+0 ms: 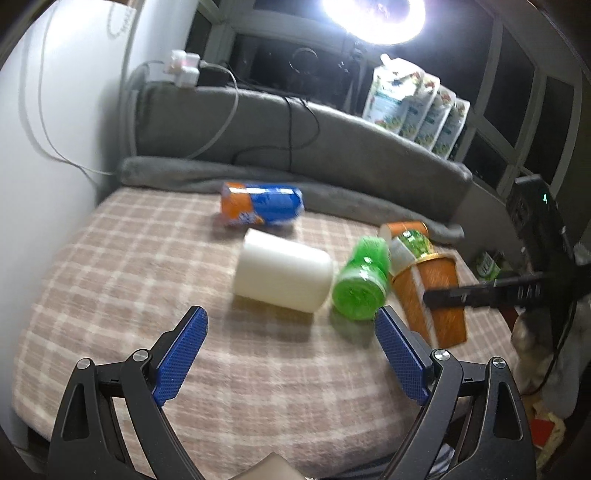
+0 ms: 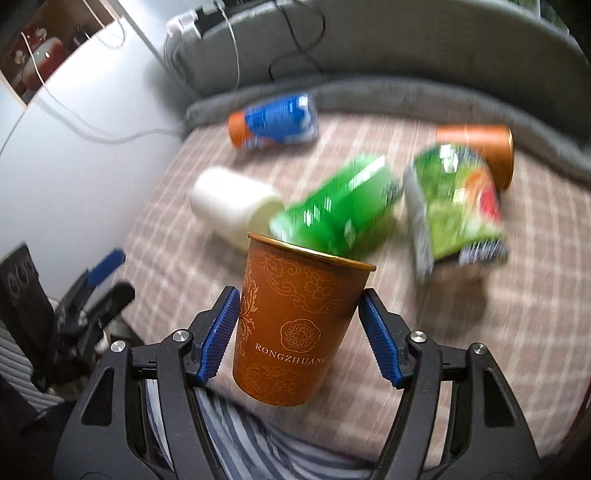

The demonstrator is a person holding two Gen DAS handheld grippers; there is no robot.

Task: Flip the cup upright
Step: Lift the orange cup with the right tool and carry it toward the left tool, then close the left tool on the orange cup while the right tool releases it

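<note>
Home bedroom — plaid-blanketed bed (image 1: 110, 295), padded grey headboard (image 1: 258, 122).

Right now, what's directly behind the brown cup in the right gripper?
In the right wrist view, the brown cup hides the near end of a green bottle lying on the checked blanket. A white cup lies left of it. The brown cup's inside isn't visible.

A checked blanket (image 1: 110, 295) covers the bed, with a grey padded headboard (image 1: 332, 147) behind. A white wall (image 1: 55, 129) fills the left; a bright lamp (image 1: 373, 14) glares at top.

Only one word reads clearly — "RONGZHUANG", in pale capitals on the orange cup (image 2: 295, 325).
</note>
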